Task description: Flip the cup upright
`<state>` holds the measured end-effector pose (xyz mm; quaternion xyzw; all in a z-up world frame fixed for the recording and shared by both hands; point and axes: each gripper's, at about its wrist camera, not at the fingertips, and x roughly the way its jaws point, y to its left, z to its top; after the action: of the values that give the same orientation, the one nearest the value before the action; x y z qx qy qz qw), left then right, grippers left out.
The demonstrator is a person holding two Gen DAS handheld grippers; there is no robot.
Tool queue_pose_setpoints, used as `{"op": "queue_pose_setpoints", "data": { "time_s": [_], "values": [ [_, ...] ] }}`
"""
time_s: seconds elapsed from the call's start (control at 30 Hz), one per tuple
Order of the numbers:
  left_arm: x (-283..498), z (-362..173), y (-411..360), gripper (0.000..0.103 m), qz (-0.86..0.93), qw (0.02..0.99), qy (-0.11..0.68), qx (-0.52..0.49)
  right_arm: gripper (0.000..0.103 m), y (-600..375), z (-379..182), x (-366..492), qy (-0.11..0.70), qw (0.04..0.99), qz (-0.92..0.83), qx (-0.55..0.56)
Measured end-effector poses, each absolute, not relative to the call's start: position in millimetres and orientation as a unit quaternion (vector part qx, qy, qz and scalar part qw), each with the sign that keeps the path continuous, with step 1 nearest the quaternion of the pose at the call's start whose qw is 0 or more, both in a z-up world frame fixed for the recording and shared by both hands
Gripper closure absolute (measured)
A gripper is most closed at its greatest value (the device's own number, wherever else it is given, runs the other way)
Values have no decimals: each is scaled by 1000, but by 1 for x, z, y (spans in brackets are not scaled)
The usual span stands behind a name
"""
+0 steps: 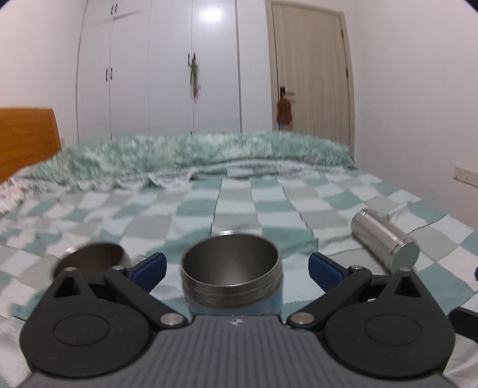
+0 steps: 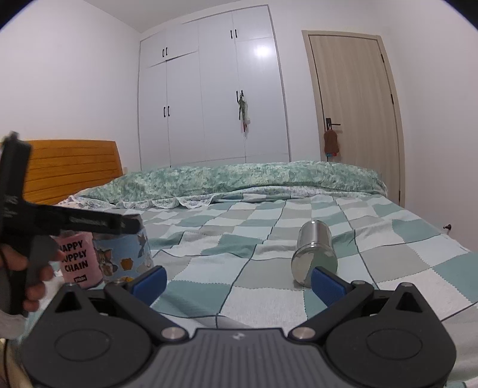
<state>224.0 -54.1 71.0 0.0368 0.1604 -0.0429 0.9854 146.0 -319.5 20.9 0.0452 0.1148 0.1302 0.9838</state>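
Now your right gripper (image 2: 238, 282), spread wide and holding nothing, is the nearer one: the steel cup (image 2: 314, 253) lies on its side on the bed (image 2: 209, 238) just ahead and right of centre, long axis pointing away, base toward you.

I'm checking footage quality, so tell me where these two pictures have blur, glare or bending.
Left wrist view: motion blur smears the quilt and the cup standing between the open left tongs; glare spot on the wardrobe; door bowed by the fisheye. Right wrist view: sharper, the lying steel cup crisp, glare on the wardrobe, dark corners.
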Motion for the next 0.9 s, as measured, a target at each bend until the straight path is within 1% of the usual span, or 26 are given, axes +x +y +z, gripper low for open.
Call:
{"op": "queue_pose_setpoints", "data": {
  "time_s": [0.17,0.33,0.67,0.9],
  "values": [
    [174,95,-46,0,-48,990,126,32,0,-316,35,117,94,986,130,34],
    [123,94,-35,0,-47,991,124,30,0,-312,36,81,85,988,126,21],
    [38,44,-14,0,-54,991,121,3,0,-301,6,16,89,989,113,-20],
    [4,18,-8,0,-36,994,105,-12,0,-297,-9,-11,89,991,98,-28]
  ]
}}
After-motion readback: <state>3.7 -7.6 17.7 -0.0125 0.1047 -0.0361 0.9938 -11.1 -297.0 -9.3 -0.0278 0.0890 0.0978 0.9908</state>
